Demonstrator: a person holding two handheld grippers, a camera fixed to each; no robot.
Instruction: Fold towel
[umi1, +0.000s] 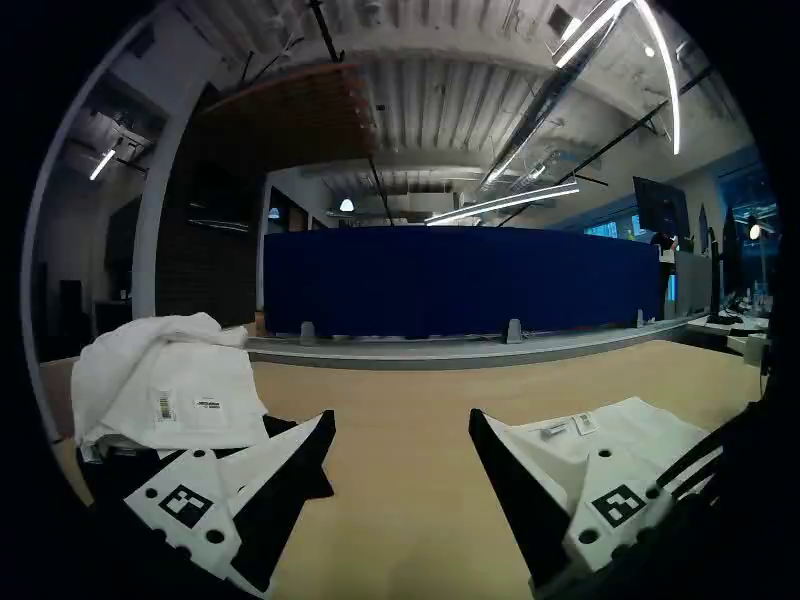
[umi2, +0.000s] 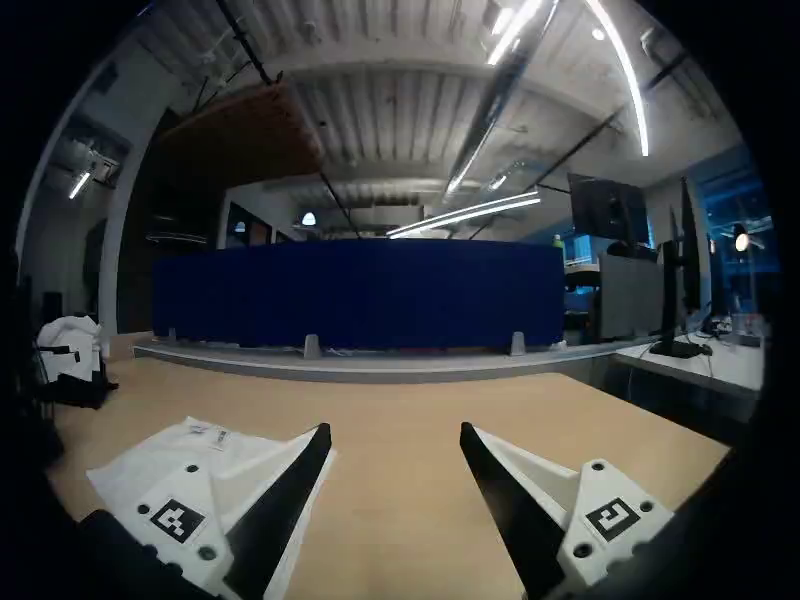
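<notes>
A flat, folded white towel (umi1: 625, 430) lies on the wooden table just beyond the right finger of my left gripper (umi1: 401, 417), which stands open above bare wood. The same flat towel (umi2: 205, 445) lies under and behind the left finger of my right gripper (umi2: 395, 432), which is also open with nothing between its fingers. A crumpled heap of white towels (umi1: 165, 385) with small tags sits at the left on something black. That heap (umi2: 70, 345) appears small at the far left in the right gripper view.
The light wooden table (umi1: 400, 390) ends at a grey rail and a long blue partition (umi1: 460, 280) at the back. Desks with monitors (umi2: 605, 215) stand to the right. The table's right edge (umi2: 650, 410) runs close to my right gripper.
</notes>
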